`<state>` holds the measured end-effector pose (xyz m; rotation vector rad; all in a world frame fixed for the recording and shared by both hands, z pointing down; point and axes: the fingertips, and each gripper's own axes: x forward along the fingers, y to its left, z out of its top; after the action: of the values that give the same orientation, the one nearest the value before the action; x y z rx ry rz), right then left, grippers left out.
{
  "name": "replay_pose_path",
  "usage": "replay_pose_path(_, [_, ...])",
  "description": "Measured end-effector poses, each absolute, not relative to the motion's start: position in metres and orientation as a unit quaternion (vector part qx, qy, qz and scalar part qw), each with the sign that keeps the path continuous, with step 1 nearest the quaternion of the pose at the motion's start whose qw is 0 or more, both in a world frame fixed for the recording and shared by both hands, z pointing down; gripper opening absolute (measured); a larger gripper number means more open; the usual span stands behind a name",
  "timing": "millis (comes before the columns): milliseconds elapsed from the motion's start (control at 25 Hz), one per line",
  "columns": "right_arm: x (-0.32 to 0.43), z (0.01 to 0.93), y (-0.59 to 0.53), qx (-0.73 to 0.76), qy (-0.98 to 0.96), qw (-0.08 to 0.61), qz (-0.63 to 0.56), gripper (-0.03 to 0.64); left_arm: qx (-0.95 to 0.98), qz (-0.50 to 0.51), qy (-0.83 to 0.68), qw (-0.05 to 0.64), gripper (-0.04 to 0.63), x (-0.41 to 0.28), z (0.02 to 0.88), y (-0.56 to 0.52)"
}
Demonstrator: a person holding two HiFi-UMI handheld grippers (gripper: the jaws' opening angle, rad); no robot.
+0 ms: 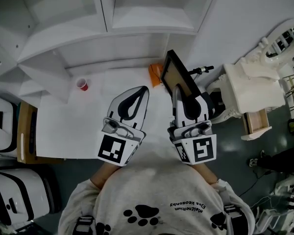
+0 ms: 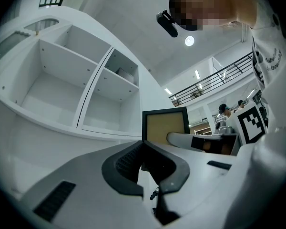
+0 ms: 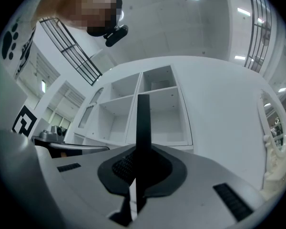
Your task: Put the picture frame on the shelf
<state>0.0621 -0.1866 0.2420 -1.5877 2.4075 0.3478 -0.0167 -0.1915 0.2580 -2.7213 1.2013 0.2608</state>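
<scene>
The white shelf unit (image 1: 147,31) stands at the far edge of the counter (image 1: 88,126), its compartments open toward the person and, as far as they show, empty. The picture frame (image 1: 179,80) is not on it yet. It is up off the counter, standing upright and edge-on in the right hand-held gripper (image 1: 177,90), whose jaws are clamped on the frame's lower edge.

The hold is my main worry: most of the frame rises above a narrow pinch, so a bump could swing it in the pads or lever it out. The likeliest bump is a top corner catching a shelf board or the upright divider on the way in. Once set down on that thin edge it may also topple, since no view shows a stand behind it. The left hand-held gripper (image 1: 144,89) hangs beside it with jaws together and nothing between them, so as it stands it can only nudge the frame, not steady it.

An orange object (image 1: 154,74) lies on the counter just beside the frame's far end and could be knocked. The red cup (image 1: 82,84) is well apart to the left.

As for writing, the sweatshirt (image 1: 137,190) carries paw prints and two small lines of print, upside down and too small to read. The marker cubes show only black-and-white squares, and the frame shows no label.
</scene>
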Motion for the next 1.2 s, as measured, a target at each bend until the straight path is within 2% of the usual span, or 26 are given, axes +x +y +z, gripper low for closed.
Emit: replay_pose_path(1200, [0.053, 0.196, -0.235, -0.53, 0.814, 0.116, 0.206, 0.041, -0.901, 0.129, 0.398, 0.115, 0.02, -0.018, 0.21, -0.242])
